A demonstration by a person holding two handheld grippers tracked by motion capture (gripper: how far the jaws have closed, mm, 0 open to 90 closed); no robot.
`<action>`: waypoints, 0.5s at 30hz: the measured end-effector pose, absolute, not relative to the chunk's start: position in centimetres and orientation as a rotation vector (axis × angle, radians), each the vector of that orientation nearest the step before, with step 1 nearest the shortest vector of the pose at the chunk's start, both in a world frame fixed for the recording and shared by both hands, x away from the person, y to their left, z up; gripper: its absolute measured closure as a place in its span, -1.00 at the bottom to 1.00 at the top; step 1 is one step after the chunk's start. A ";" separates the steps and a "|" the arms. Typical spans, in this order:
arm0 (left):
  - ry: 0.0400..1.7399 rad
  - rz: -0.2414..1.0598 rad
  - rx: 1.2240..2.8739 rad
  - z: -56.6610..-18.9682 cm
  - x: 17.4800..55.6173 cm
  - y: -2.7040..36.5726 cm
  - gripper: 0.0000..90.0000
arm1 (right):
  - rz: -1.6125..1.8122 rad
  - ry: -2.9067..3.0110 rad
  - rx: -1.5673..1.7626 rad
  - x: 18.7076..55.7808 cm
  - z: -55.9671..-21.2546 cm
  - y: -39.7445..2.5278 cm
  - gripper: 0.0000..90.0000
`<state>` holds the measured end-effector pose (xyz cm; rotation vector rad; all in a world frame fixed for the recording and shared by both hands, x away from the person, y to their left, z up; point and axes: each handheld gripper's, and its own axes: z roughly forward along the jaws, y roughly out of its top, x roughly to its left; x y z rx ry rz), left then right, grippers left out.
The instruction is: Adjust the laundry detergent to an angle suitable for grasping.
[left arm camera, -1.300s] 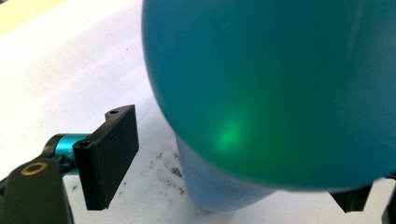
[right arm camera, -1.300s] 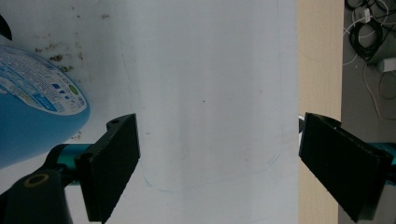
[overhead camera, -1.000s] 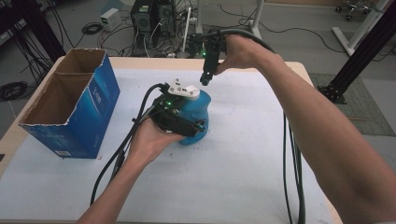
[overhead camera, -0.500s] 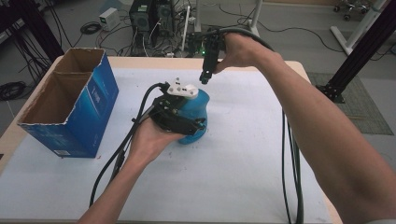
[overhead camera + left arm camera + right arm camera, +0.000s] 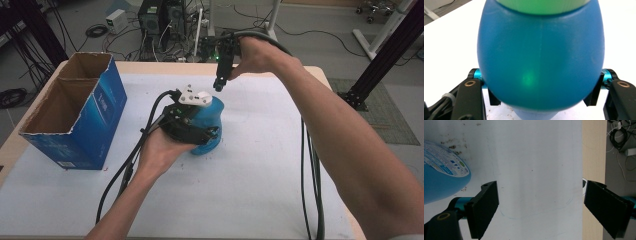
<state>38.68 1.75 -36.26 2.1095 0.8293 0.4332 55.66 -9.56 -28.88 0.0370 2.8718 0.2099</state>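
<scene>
My left gripper [image 5: 192, 125] pinches the blue bottle [image 5: 540, 57]; my right gripper [image 5: 549, 207], jaws spread, hovers beyond, seemingly to grasp its top next.

The left gripper [image 5: 196, 131] grips a blue bottle [image 5: 210, 114] beside an open cardboard box [image 5: 75, 115], right gripper [image 5: 219, 84] raised above.

Right gripper [image 5: 541, 207] jaws wide apart

Blue bottle [image 5: 212, 115] in left claw [image 5: 200, 131]
</scene>
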 end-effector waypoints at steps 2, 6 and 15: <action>0.828 0.433 2.109 -36.3 38.7 1.8 -0.22 | 0.209 2.871 0.037 55.7 -28.9 -9.6 -0.73; 0.824 0.437 2.112 -36.3 38.7 1.9 -0.19 | 0.213 2.870 0.042 55.6 -28.8 -9.6 -0.73; 0.827 0.456 2.103 -36.6 38.7 1.9 -0.10 | 0.214 2.868 0.041 55.5 -28.7 -9.5 -0.73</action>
